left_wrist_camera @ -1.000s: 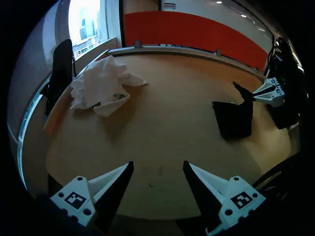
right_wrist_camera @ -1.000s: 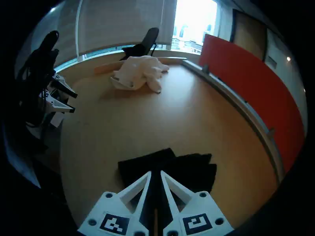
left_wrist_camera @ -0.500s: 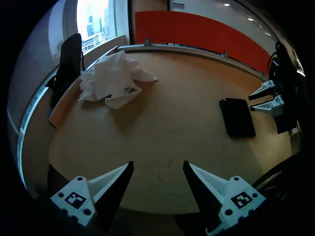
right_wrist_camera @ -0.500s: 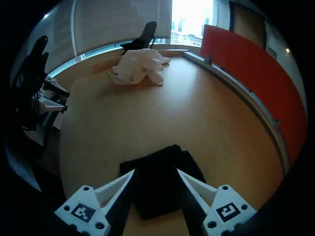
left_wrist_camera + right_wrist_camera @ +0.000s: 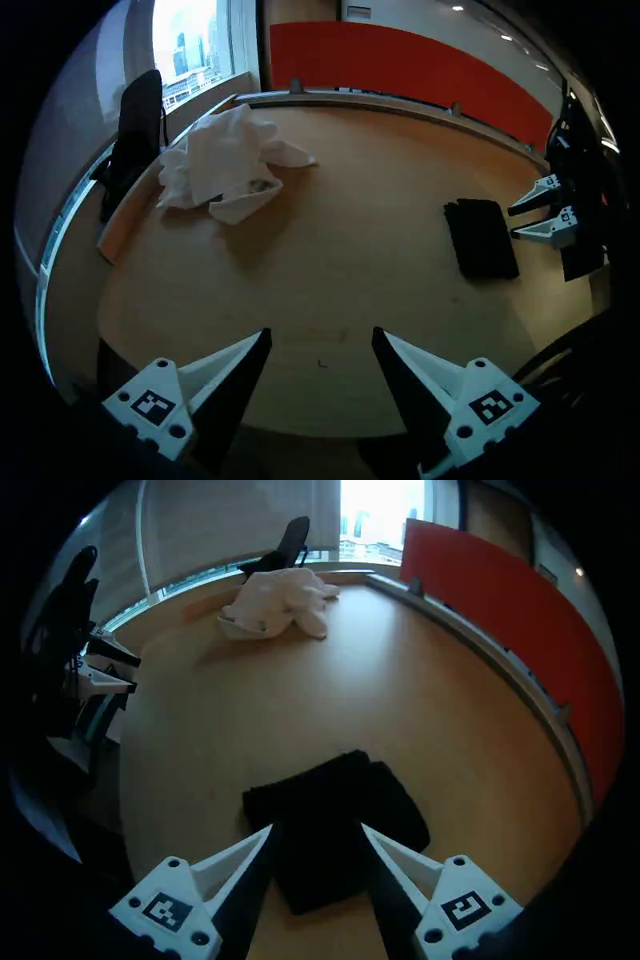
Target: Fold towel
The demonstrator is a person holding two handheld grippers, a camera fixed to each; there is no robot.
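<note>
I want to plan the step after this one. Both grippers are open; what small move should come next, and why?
Probably reach the left gripper toward the white cloth pile: it lies crumpled, while the black towel lies folded before the open right gripper.

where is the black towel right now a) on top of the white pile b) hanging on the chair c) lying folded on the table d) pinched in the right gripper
c: the black towel lies folded on the table, and the right gripper is open, its fingers not pinching it.
</note>
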